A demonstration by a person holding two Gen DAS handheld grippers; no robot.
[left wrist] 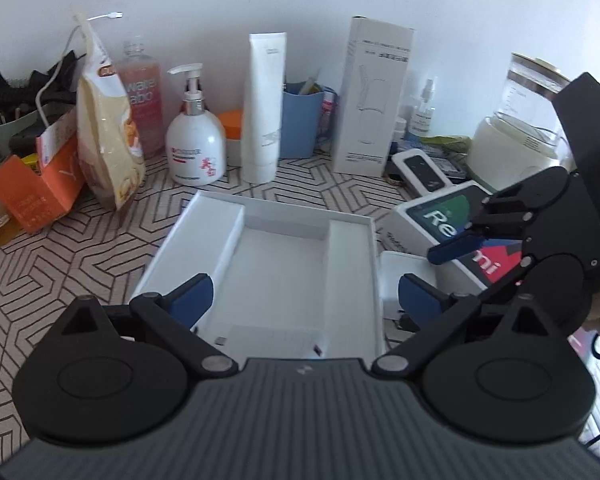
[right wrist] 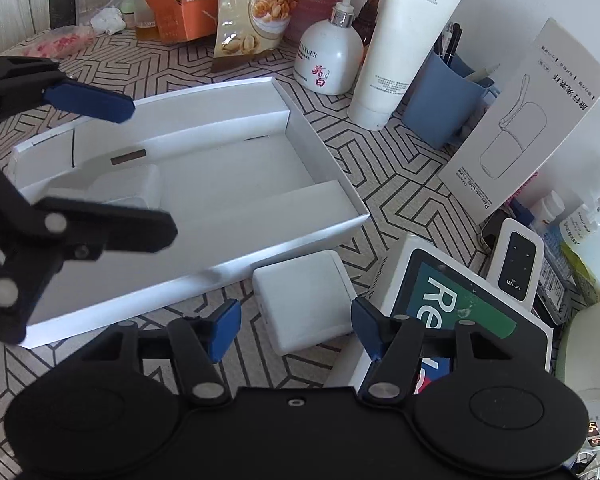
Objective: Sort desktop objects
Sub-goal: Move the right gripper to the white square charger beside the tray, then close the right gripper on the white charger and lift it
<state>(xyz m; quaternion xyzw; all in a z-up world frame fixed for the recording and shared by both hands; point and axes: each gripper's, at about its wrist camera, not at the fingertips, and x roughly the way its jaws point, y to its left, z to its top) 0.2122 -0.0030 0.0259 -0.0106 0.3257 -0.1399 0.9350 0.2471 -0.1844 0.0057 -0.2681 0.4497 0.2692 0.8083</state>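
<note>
**White tray open on patterned table, both tools spread and empty**

Patterned cloth covers the table [right wrist: 400,184], and we order our findings from largest to smallest. We find the white tray [right wrist: 324,152] lying open on it with its side partitions showing; a small white block [right wrist: 140,190] sits inside near one end. Just beside the tray's right wall we note the Redmi box [right wrist: 452,308], with a white Wi-Fi device [right wrist: 516,266] at its far edge. Between tray and box lies the white charger [right wrist: 304,300], apart from both tools. We record the left tool [left wrist: 304,300] hovering over the tray, fingers wide apart, gripping nothing. The right tool [right wrist: 296,330] hangs just above the charger, fingers spread to either side, not touching it.
</note>
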